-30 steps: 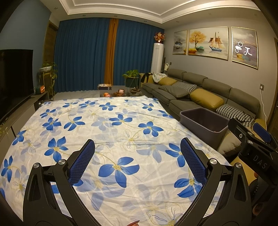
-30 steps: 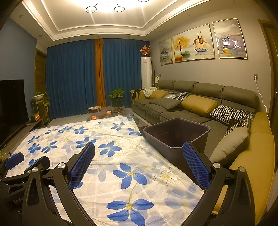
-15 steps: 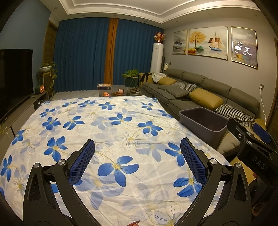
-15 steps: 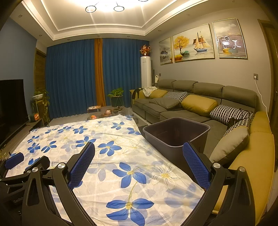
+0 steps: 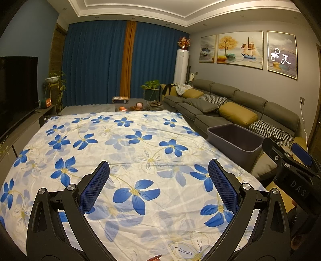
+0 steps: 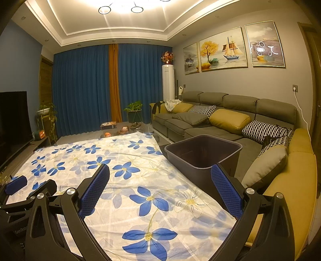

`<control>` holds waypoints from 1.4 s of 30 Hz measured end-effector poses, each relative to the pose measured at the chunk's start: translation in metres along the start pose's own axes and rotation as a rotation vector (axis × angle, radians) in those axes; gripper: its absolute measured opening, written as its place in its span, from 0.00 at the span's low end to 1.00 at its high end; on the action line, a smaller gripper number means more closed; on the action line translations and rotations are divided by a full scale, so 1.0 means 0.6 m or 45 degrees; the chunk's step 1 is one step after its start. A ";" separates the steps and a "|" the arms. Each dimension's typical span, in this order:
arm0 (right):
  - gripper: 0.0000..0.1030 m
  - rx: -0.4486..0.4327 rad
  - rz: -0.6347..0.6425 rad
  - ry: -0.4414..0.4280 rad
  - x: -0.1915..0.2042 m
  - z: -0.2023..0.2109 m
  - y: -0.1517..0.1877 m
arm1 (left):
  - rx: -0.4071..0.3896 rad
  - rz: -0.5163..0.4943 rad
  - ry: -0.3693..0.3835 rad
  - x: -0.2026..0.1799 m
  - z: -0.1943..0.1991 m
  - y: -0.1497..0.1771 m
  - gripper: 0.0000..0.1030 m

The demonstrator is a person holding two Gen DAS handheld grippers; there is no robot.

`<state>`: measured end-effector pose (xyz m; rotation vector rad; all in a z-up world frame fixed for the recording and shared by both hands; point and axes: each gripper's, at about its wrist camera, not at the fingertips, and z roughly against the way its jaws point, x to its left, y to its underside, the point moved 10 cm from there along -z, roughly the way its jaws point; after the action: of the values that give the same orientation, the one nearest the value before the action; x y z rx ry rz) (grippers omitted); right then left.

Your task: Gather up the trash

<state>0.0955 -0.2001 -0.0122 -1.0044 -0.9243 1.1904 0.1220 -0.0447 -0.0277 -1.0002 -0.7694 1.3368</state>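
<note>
Warm ceiling lights (image 6: 120, 8) glare overhead; room dim, sharp, edges bowed; glare spots on far-right painting (image 6: 264, 44)

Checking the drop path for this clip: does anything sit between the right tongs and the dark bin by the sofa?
Nothing visible does. The right tongs are open and empty above the floral cloth, and the dark bin stands open-topped just ahead of the right finger. No trash shows on the cloth in either view.
</note>
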 end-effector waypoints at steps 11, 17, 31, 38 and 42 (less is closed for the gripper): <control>0.95 -0.001 0.001 0.002 0.000 0.000 0.001 | 0.000 -0.004 0.001 -0.003 0.000 0.004 0.94; 0.95 -0.001 -0.001 0.001 0.000 0.001 0.001 | 0.000 -0.003 0.002 -0.005 0.000 0.009 0.94; 0.95 -0.001 -0.001 0.000 -0.001 0.000 0.001 | -0.008 -0.034 0.011 -0.012 0.006 0.007 0.85; 0.95 -0.002 -0.001 0.001 -0.001 0.001 0.001 | -0.009 -0.045 0.030 -0.020 0.012 0.004 0.78; 0.95 -0.005 0.001 0.003 -0.001 0.001 0.000 | -0.006 -0.040 0.034 -0.019 0.012 0.002 0.77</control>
<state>0.0947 -0.2003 -0.0123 -1.0093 -0.9245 1.1882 0.1139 -0.0553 -0.0250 -1.0042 -0.7654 1.2925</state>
